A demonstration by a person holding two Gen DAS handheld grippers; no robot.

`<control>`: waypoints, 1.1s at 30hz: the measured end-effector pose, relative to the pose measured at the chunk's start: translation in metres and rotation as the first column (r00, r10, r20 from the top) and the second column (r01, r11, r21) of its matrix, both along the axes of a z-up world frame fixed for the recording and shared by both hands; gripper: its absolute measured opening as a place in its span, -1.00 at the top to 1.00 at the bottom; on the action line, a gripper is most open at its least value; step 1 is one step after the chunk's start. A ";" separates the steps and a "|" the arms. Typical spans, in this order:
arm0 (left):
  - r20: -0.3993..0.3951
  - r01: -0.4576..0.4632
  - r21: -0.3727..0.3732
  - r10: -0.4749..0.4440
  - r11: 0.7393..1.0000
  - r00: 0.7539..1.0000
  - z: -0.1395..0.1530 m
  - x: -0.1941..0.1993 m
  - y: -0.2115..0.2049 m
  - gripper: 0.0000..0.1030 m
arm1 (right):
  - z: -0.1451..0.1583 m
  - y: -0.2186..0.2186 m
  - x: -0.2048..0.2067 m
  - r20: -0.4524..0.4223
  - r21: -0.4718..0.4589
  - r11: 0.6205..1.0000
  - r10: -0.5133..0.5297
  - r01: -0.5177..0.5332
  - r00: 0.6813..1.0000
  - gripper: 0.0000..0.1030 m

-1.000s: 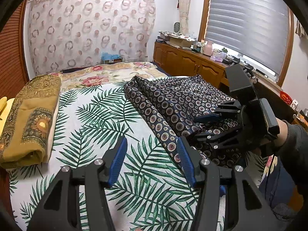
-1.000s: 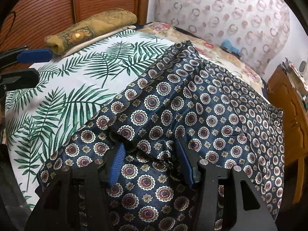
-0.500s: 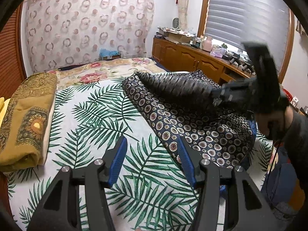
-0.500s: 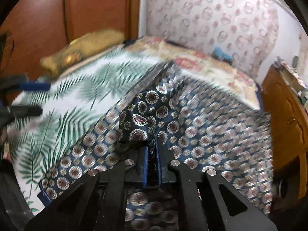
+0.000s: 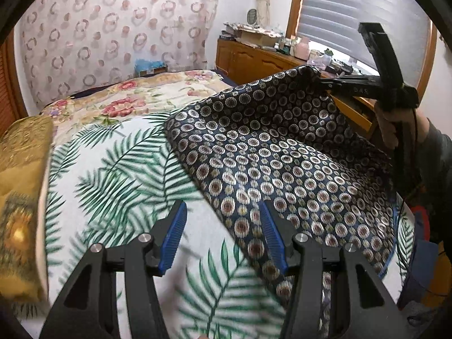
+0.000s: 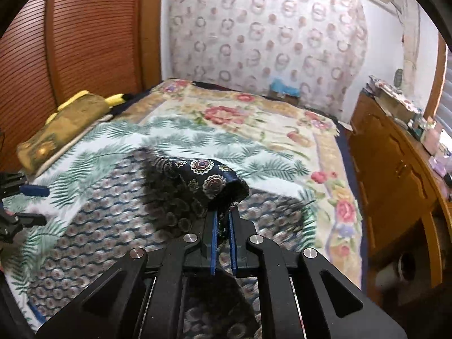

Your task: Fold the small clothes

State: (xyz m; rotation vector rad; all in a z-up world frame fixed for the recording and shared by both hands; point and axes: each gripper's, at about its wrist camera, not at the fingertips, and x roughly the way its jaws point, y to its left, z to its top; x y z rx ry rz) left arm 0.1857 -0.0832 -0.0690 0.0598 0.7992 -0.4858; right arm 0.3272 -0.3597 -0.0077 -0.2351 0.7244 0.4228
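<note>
The right hand-held gripper (image 6: 222, 226) is pinching an edge of the navy medallion-print cloth (image 5: 282, 152), holding it raised off the palm-leaf bedspread (image 5: 118, 169). The left hand-held gripper (image 5: 223, 234) is hovering half-open and empty above the cloth's near edge.

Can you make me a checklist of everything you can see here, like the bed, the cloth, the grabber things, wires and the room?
Surface: bed with palm-leaf sheet.
Job's things: navy patterned cloth, one edge lifted off the bed.
Clutter: folded mustard blanket on the bed's edge.
Grippers: left gripper open, empty; right gripper shut on the cloth.
Cables: thin cord by the person's hand.
Surroundings: wooden cabinet, circle-print curtain, window blind.
</note>
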 end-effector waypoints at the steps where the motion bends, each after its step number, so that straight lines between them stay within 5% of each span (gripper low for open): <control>1: -0.004 0.005 0.003 -0.005 1.000 1.000 -0.001 0.004 -0.003 -0.02 | -0.002 -0.002 0.005 -0.006 0.000 1.000 -0.007 0.007 1.000 0.91; 9: -0.052 0.027 0.036 -0.025 0.999 0.998 -0.016 0.030 -0.020 -0.02 | -0.023 -0.015 0.043 -0.070 0.014 1.000 -0.006 0.007 0.998 0.90; 12: -0.067 0.027 0.045 -0.024 0.999 0.997 -0.020 0.033 -0.022 -0.02 | -0.034 -0.012 0.051 -0.109 0.001 1.000 -0.003 0.003 0.994 0.45; 14: -0.074 0.027 0.048 -0.023 0.998 0.997 -0.022 0.034 -0.023 -0.02 | -0.042 -0.011 0.056 -0.134 -0.022 1.000 -0.002 -0.001 0.991 0.38; 18: -0.078 0.028 0.054 -0.023 0.998 0.997 -0.022 0.033 -0.026 -0.02 | -0.053 -0.014 0.062 -0.166 -0.020 1.000 -0.005 0.002 0.986 0.38; 22: -0.077 0.027 0.055 -0.022 0.998 0.997 -0.021 0.034 -0.024 -0.02 | -0.044 -0.019 0.056 -0.142 0.026 0.999 0.036 -0.033 0.989 0.98; 27: -0.071 0.031 0.048 -0.027 0.998 0.997 -0.019 0.031 -0.025 -0.02 | -0.022 -0.038 0.049 -0.083 0.021 0.998 -0.057 0.059 0.995 1.00; 32: -0.072 0.034 0.047 -0.031 0.998 0.997 -0.019 0.026 -0.024 -0.02 | -0.029 -0.043 0.051 -0.096 -0.094 0.985 -0.152 0.143 0.984 0.96; 33: -0.072 0.035 0.048 -0.031 0.998 0.997 -0.019 0.025 -0.024 -0.02 | -0.028 -0.043 0.050 -0.087 -0.114 0.980 -0.175 0.165 0.981 0.77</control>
